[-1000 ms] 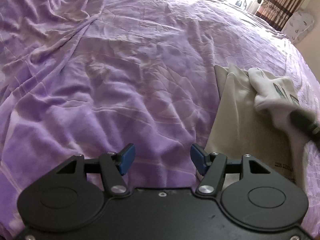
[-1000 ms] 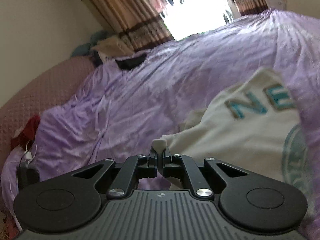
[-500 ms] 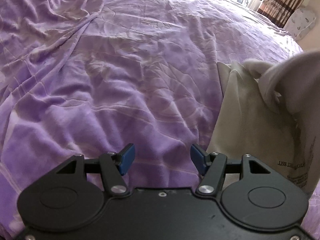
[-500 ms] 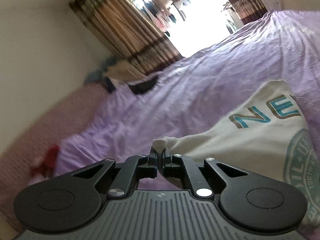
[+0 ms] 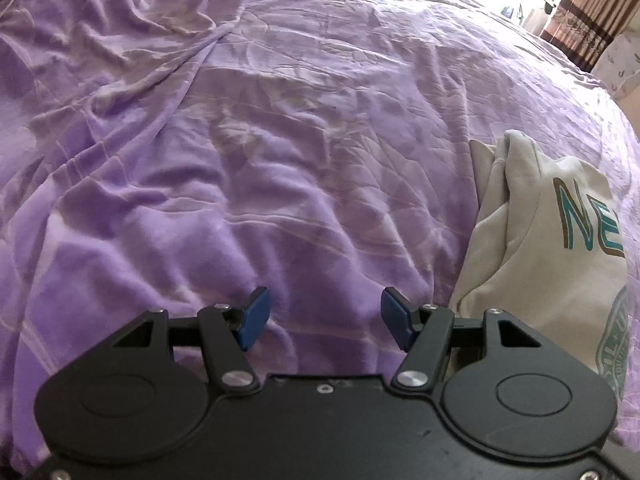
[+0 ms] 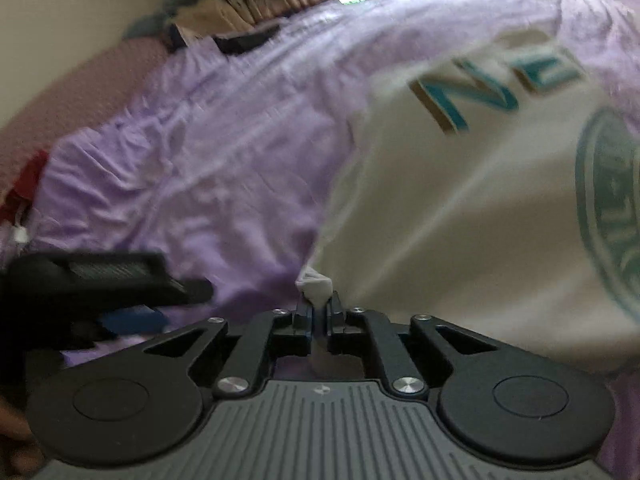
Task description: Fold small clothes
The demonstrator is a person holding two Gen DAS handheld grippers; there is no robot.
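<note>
A small cream T-shirt (image 5: 536, 240) with teal lettering lies on the purple bedspread (image 5: 240, 160) at the right of the left wrist view, printed side up. My left gripper (image 5: 323, 318) is open and empty, low over the bedspread just left of the shirt's near edge. In the right wrist view the shirt (image 6: 460, 208) fills the right half. My right gripper (image 6: 318, 306) is shut on a pinched corner of the shirt's edge, held low over the bed. The left gripper's body (image 6: 92, 280) shows blurred at the left.
The bedspread is wrinkled and stretches far left and back. Striped curtains (image 5: 580, 28) and a bright window stand beyond the bed. A pink headboard or wall (image 6: 80, 88), dark clothing (image 6: 244, 40) and a red item (image 6: 28, 184) lie at the bed's far edge.
My right gripper has carried the shirt's corner over and down, so the printed front now lies face up. It has come close to my left gripper, which stayed open and still.
</note>
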